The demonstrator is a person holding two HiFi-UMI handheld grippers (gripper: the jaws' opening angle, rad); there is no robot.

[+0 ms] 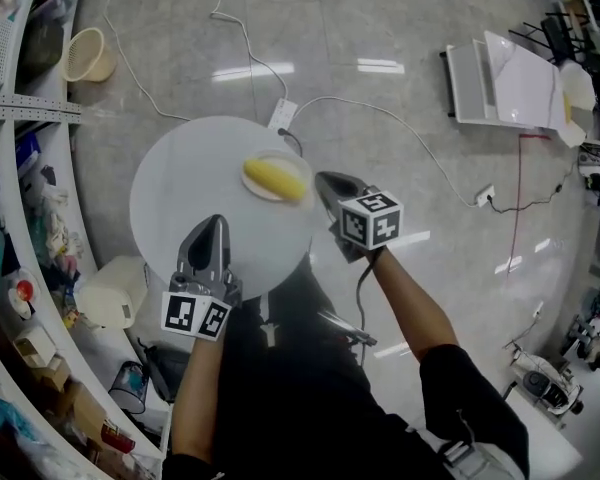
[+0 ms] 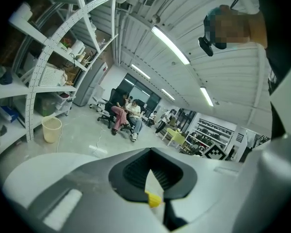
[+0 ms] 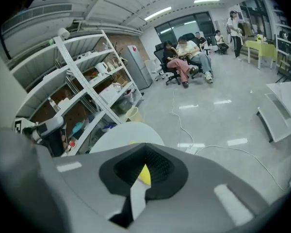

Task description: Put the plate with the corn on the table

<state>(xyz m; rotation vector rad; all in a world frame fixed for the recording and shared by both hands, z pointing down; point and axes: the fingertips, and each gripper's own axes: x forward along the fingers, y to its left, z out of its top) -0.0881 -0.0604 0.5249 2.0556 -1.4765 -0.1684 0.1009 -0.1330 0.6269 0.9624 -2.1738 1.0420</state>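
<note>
Round white table (image 1: 180, 188). Left gripper (image 1: 216, 222) over its near edge, right gripper (image 1: 325, 180) beside the plate: both with jaws together, nothing held. Small cream plate (image 1: 278, 155) sits on the table's right side, corn cob (image 1: 273, 177) on it. Plate probably stiff, light, slick; cob may roll. Pinch the rim, keep it level.

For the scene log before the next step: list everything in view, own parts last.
Table: one, white, round, centre.
Plate: one, cream, on the table's far right part.
Corn: one, yellow, on the plate.
Basket: one, cream, floor, upper left.
Shelving: white, along the left.
Power strip: one, white, floor beyond the table.
Seated people: a few, far across the room.
Left hand-held gripper: grey, shut, over the table's near edge.
Right hand-held gripper: grey, shut, empty, just right of the plate.
</note>
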